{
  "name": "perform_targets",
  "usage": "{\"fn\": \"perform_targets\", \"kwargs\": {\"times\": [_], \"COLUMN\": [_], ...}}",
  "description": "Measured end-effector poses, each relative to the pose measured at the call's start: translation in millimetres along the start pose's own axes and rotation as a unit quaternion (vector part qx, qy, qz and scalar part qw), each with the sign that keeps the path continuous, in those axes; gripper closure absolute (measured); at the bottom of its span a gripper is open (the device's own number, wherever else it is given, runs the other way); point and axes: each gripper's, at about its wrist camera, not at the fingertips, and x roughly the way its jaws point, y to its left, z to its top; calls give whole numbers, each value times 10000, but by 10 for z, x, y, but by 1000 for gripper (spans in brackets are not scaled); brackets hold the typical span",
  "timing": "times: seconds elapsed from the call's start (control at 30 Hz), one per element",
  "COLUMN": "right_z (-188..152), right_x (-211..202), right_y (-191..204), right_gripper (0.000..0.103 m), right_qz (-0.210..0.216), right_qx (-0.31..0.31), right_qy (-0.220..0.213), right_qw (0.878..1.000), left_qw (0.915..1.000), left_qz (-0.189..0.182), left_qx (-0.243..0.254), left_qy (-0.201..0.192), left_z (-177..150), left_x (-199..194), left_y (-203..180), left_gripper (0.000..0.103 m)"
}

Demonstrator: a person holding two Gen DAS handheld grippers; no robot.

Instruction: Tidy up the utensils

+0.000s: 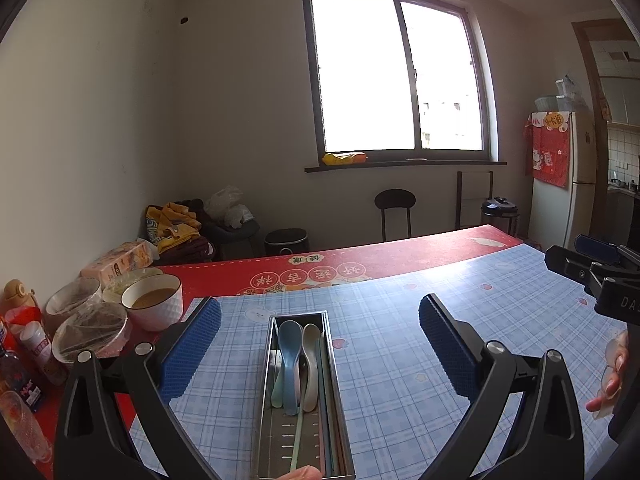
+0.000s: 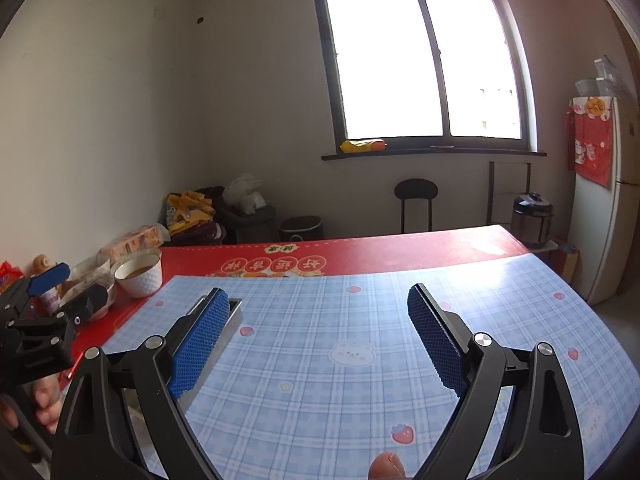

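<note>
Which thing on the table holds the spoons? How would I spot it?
Find the blue checked tablecloth. Near its left edge lies a long metal tray holding spoons and chopsticks. Unlike the round bowls beside it, it is narrow, rectangular and shiny.

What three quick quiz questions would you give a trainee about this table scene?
1. True or false: the metal utensil box holds spoons.
2. What stands between the left gripper pads? A) a bowl B) the utensil box C) a cup
3. Fill in: the right gripper is ____, with only the blue checked tablecloth between its pads.

Key:
1. True: a blue spoon and a white spoon lie inside.
2. B
3. open
</note>
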Motion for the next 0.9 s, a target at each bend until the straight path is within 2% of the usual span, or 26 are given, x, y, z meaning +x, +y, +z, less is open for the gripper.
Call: {"fn": "perform_targets", "kwargs": {"times": [0.53, 0.9], "right_z": [-69, -92], "right_x": [7, 25], "right_y": [-27, 8], "right_gripper": [15, 15], "right_qz": [-302, -252], "right_qx": [-98, -140], "right_qy": [107, 136], "right_qw": [9994, 9995], "left_qw": [9999, 9998], "left_qz": [-20, -51], "left_qx": [-121, -150], "left_qy": [91, 147], "left_z": [-34, -77], "left_x": [16, 47], "left_y": [37, 64], "left_gripper": [6, 6]}}
